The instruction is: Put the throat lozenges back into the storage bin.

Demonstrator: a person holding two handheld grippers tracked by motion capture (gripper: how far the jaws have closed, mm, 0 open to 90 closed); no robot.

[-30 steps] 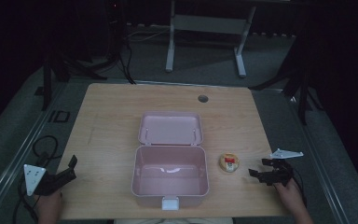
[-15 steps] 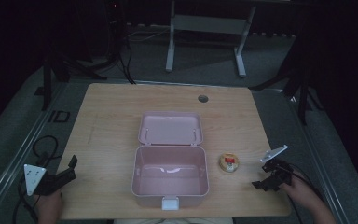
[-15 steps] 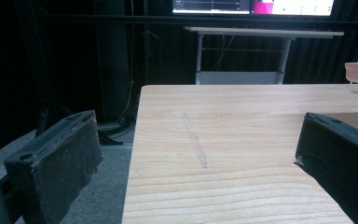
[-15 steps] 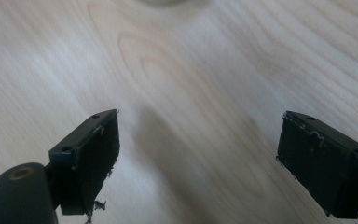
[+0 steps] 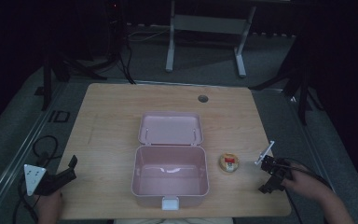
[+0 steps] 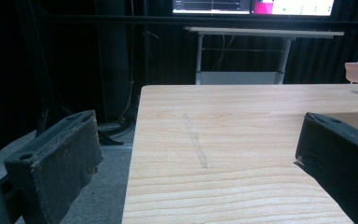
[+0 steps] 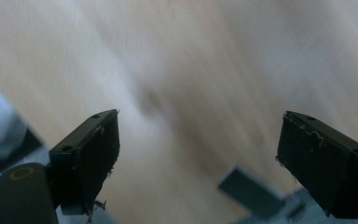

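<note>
One small round item [image 5: 229,162] — tan with a red-and-white middle, too small to identify — sits on the table [image 5: 107,126] just right of the pink box [image 5: 170,179]. It lies between the box and the right gripper [image 5: 269,175], near the gripper but apart from it, not between its jaws. Box is open and looks empty; its lid [image 5: 170,128] is folded back flat on the far side, and a white latch [image 5: 170,203] sits on its front edge.

Right gripper is held by a hand [image 5: 303,183] near the table's right edge; in the right gripper view [image 7: 198,158] the jaws stand wide apart with nothing between them — only blurred wood behind. Left gripper [image 5: 63,172] is at the table's left front corner, jaws spread wide and empty in the left gripper view [image 6: 198,158], well apart from the box and round item. Its fingers [image 6: 58,163] frame bare wood and the table's left edge.
</note>
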